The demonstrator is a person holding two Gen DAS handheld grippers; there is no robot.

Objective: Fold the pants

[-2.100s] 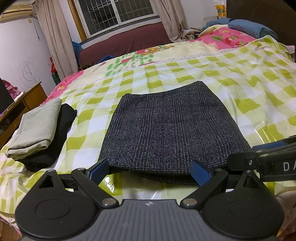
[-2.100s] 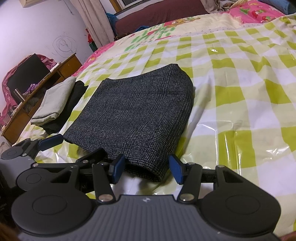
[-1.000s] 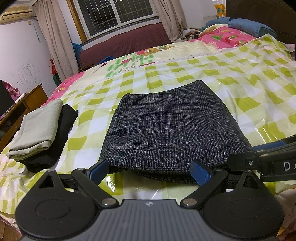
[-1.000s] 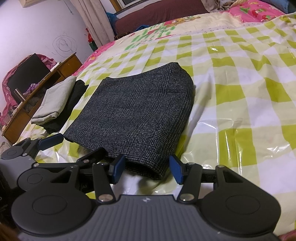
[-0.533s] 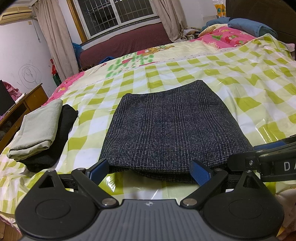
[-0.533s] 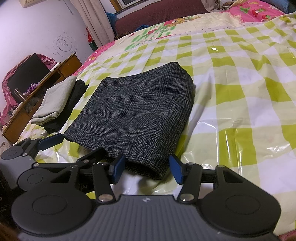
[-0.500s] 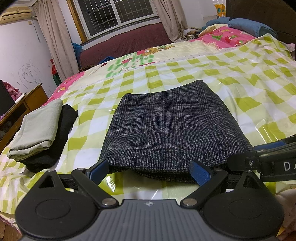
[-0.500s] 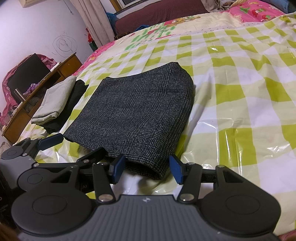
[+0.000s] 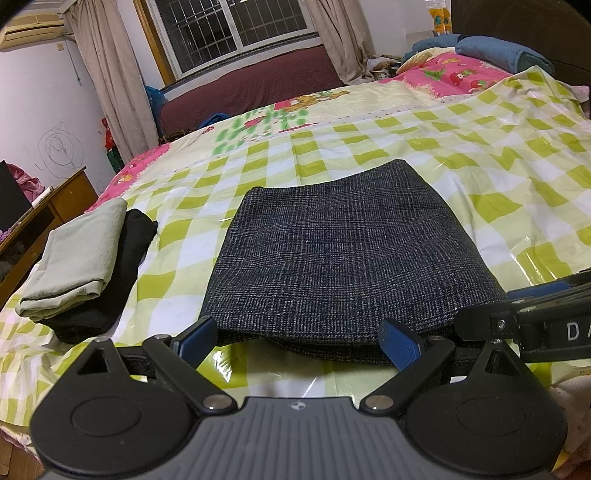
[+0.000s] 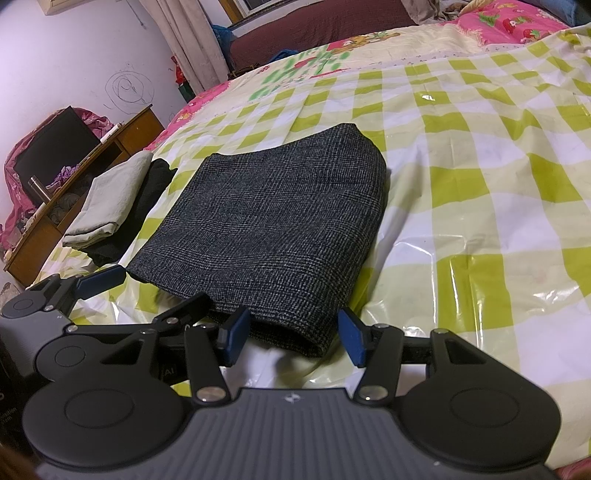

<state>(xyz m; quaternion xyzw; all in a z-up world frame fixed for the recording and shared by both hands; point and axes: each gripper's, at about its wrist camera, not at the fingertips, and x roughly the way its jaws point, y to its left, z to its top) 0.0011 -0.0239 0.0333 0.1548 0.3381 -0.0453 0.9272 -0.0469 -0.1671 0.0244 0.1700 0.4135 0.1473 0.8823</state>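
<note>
The dark grey checked pants (image 9: 343, 251) lie folded into a flat rectangle on the green-and-white checked bed cover (image 9: 517, 177); they also show in the right wrist view (image 10: 273, 229). My left gripper (image 9: 297, 341) is open, its blue pads at the near edge of the fold. My right gripper (image 10: 291, 338) is open, its pads either side of the near right corner. Neither holds the cloth. The right gripper's finger shows in the left wrist view (image 9: 535, 291), and the left gripper's finger shows in the right wrist view (image 10: 99, 278).
A folded pale green garment (image 9: 77, 254) lies on a folded black one (image 9: 107, 295) to the left of the pants. A wooden cabinet (image 10: 74, 184) stands beside the bed on the left. Pillows (image 9: 498, 51) and a window (image 9: 232, 33) are at the far side.
</note>
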